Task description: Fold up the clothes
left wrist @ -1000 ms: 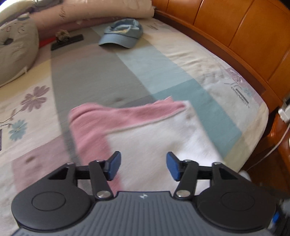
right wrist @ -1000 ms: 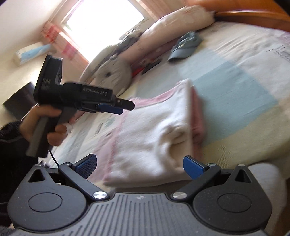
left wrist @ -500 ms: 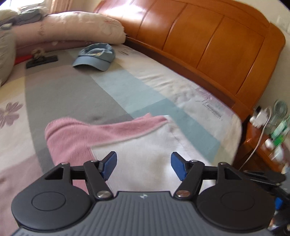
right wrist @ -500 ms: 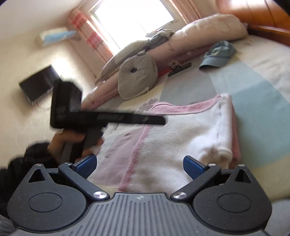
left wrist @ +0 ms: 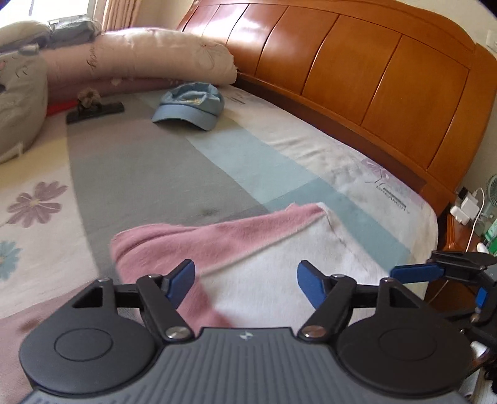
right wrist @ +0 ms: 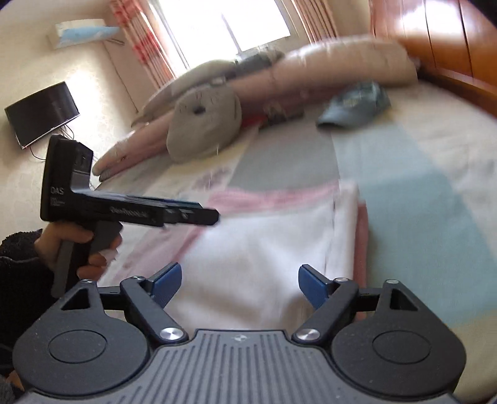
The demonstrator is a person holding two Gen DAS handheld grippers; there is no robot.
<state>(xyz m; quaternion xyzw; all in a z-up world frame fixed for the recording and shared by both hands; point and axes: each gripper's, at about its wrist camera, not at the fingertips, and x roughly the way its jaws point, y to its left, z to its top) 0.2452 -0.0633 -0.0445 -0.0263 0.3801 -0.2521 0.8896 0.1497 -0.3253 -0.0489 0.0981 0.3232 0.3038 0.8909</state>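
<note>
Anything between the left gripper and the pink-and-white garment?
Nothing visible. The left gripper hangs open right over the folded pink-and-white garment; the blue cap lies far up the bed, and the right gripper is off to the side.

A curved wooden headboard [left wrist: 357, 77] of orange-brown panels runs along the bed, gleaming where light strikes it. The bedspread [left wrist: 130, 174] is patchwork: grey, pale blue and cream blocks with printed flowers. A bright window [right wrist: 236, 28] with red-patterned curtains [right wrist: 146, 40] floods the room with daylight. Cream walls carry an air conditioner [right wrist: 84, 32] and a dark television [right wrist: 42, 113]. A wooden nightstand [left wrist: 459, 239] holds white chargers.
</note>
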